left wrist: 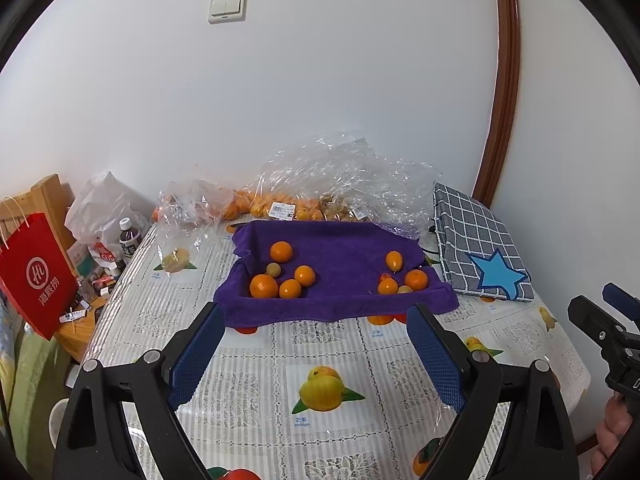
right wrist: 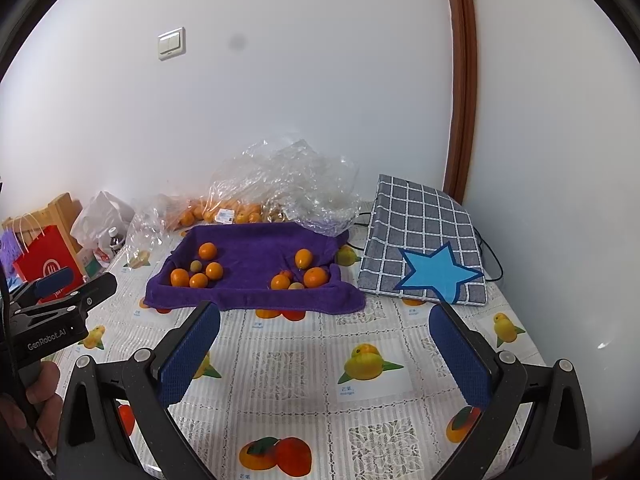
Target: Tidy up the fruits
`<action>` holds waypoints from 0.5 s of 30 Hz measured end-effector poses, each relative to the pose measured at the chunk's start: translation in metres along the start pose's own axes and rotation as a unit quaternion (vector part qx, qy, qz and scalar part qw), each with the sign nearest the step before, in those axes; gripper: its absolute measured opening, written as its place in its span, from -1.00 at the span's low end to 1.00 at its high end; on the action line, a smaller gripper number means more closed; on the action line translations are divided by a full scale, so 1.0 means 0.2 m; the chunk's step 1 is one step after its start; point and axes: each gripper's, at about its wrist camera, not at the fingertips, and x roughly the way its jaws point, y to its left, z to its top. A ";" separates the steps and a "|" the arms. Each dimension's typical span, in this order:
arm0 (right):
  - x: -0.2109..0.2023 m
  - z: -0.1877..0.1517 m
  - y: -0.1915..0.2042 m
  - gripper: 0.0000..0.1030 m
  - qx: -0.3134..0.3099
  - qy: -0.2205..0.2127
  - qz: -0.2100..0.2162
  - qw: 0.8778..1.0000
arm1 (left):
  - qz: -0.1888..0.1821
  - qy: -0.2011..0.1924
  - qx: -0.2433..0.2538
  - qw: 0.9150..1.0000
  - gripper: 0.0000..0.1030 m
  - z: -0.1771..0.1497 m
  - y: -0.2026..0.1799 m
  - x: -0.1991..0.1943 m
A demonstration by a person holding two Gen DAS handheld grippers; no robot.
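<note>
Purple towel (left wrist: 336, 268) is spread on table (left wrist: 320, 360), oranges (left wrist: 280, 274) clustered on it | left gripper (left wrist: 316, 356) jaws spread, nothing held | right gripper (right wrist: 324, 356) jaws spread, nothing held

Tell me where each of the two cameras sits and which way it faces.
Left wrist: on the left gripper, aimed forward and down over the purple towel with oranges; own open fingers, the right gripper at right edge.
Right wrist: on the right gripper, same aim; own open fingers, the left gripper and a hand at left edge.
Shared: towel, checked cloth with blue star, plastic bags, wall switch.
</note>
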 end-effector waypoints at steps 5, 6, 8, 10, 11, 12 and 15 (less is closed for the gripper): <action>0.00 0.00 0.00 0.99 -0.002 -0.001 0.000 1.000 | -0.001 0.000 0.000 1.000 0.79 0.00 0.00 0.00; -0.01 0.00 0.00 0.99 -0.003 -0.001 0.000 1.000 | -0.002 0.000 0.000 1.000 0.79 0.00 -0.01 0.00; -0.01 0.00 0.01 0.99 -0.005 -0.002 0.000 1.000 | -0.002 0.000 0.000 1.000 0.79 0.00 0.00 0.00; -0.01 0.00 0.01 0.99 -0.007 -0.003 0.000 1.000 | -0.001 -0.001 -0.001 1.000 0.79 0.00 -0.01 0.00; -0.01 0.01 0.01 0.99 -0.007 -0.004 0.000 1.000 | -0.002 0.000 -0.001 1.000 0.79 0.00 0.00 0.00; -0.01 0.01 0.01 0.99 -0.008 -0.004 0.001 1.000 | -0.002 0.000 -0.001 1.000 0.79 0.00 0.00 0.00; -0.02 0.01 0.01 0.99 -0.009 -0.004 0.003 1.000 | -0.003 -0.001 0.000 1.000 0.80 0.00 0.00 0.00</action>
